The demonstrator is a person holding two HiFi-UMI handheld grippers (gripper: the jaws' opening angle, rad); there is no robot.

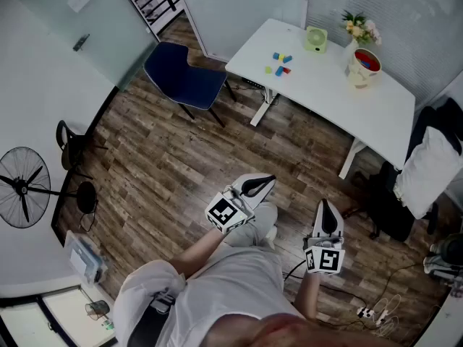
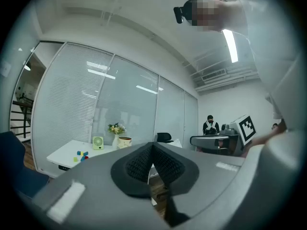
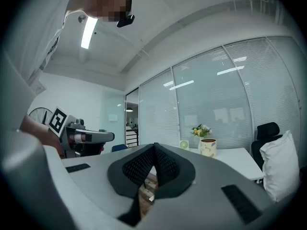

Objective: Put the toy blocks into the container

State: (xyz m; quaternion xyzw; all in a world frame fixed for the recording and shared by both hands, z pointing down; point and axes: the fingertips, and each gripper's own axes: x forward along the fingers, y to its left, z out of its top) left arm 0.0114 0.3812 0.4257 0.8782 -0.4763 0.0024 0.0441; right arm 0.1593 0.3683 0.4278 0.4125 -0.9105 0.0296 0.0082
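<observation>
Left gripper (image 2: 153, 150) closed; chair (image 1: 184, 78) flanks table (image 1: 325, 85).

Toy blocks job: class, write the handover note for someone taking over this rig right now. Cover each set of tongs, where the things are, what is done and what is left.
Left tongs: shut, empty, pointing level.
Right tongs: shut, empty, pointing level.
Small coloured toy blocks: loose on the white desk, across the wooden floor from the person.
Cream round container: upright on the same desk, right of the blocks in the head view. Something red shows inside; I cannot tell what.
Done: no block picked up yet.
Left: go to the desk and put each block into the container.
</observation>
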